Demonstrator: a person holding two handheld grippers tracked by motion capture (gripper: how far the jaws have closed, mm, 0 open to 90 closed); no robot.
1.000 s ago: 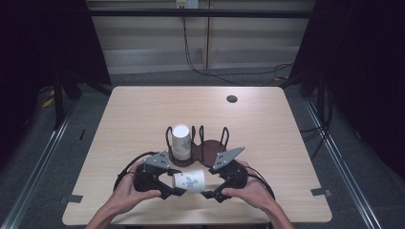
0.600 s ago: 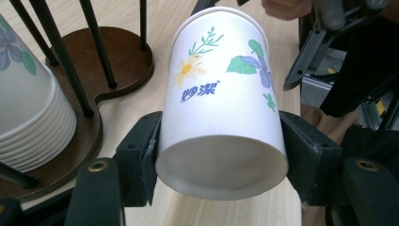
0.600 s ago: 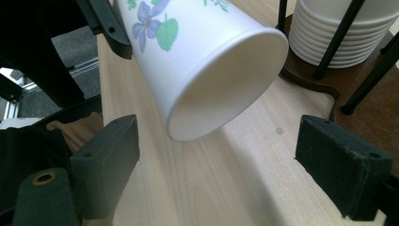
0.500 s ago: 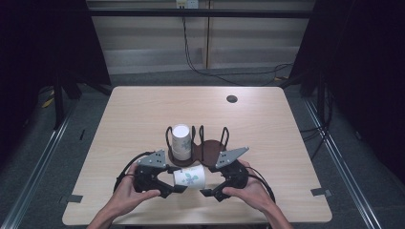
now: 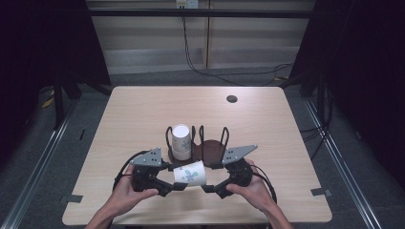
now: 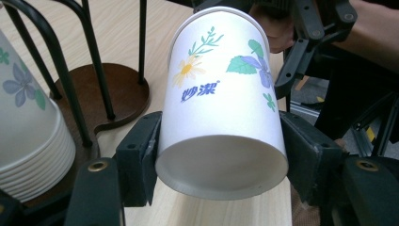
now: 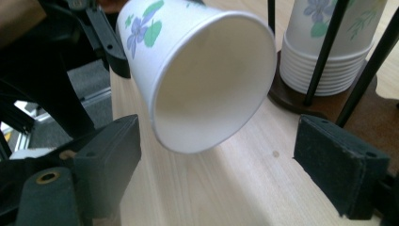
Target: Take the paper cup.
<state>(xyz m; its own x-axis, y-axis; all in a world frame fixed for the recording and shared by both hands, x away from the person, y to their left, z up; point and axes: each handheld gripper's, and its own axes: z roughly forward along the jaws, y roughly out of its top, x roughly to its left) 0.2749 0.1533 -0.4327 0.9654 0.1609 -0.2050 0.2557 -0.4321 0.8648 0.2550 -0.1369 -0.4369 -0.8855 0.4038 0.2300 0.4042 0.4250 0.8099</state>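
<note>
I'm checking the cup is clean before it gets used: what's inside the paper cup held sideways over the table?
In the right gripper view the paper cup shows bare white inner wall, nothing in it. Its deepest part by the base is shadowed, so that end cannot be checked. The left tongs clamp its base.

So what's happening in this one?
A person at a wooden table works a handheld gripper in each hand. The left gripper is clamped on the base end of a flowered paper cup, holding it on its side just in front of a wire cup holder. A stack of matching cups stands upside down in the holder's left bay. The right gripper faces the cup's open mouth, jaws spread and not touching it.
</note>
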